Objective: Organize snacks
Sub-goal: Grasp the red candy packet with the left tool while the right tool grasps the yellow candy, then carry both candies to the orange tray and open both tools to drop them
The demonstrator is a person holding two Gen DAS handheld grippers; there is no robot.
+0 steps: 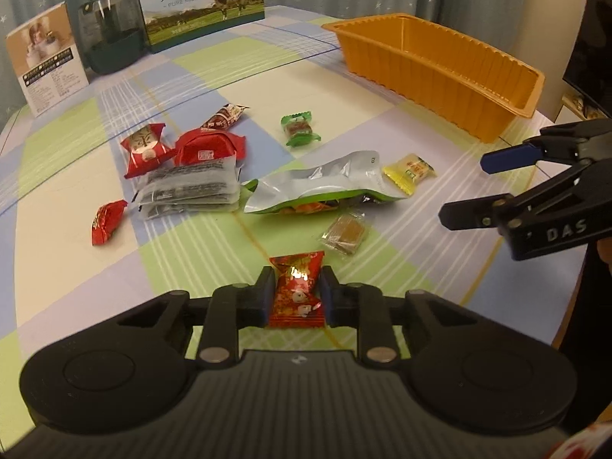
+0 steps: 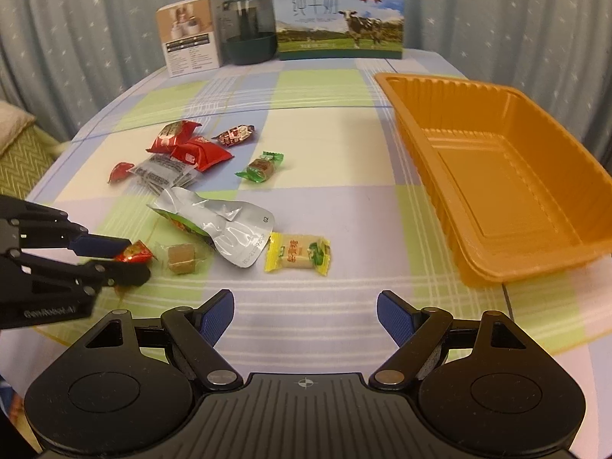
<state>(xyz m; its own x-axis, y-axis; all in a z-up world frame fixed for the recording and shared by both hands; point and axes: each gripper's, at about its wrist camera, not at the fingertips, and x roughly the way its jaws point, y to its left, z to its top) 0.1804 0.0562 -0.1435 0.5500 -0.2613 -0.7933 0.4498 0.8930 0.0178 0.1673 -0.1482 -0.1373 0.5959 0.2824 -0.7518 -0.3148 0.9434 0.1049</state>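
My left gripper (image 1: pixel 297 290) is shut on a red patterned candy (image 1: pixel 296 294), which lies on the checked tablecloth; in the right wrist view the same gripper (image 2: pixel 130 262) pinches that candy (image 2: pixel 134 254) at the left. My right gripper (image 2: pixel 305 315) stands open over bare cloth, nothing between its fingers; it shows at the right edge (image 1: pixel 464 187) of the left wrist view. Ahead lie a yellow wrapped sweet (image 2: pixel 298 254), a brown cube in clear wrap (image 2: pixel 181 258), a silver-green pouch (image 2: pixel 218 222), a green-wrapped sweet (image 2: pixel 262 168) and several red packets (image 2: pixel 187 145). An empty orange tray (image 2: pixel 535 252) sits at the right.
At the back stand a milk carton box (image 2: pixel 338 19), a dark glass jar (image 2: pixel 248 30) and a small white box (image 2: pixel 189 38). A curtain hangs behind the table. Grey sachets (image 1: pixel 191 187) are stacked beside the red packets. The table edge runs near on the right (image 1: pixel 566 298).
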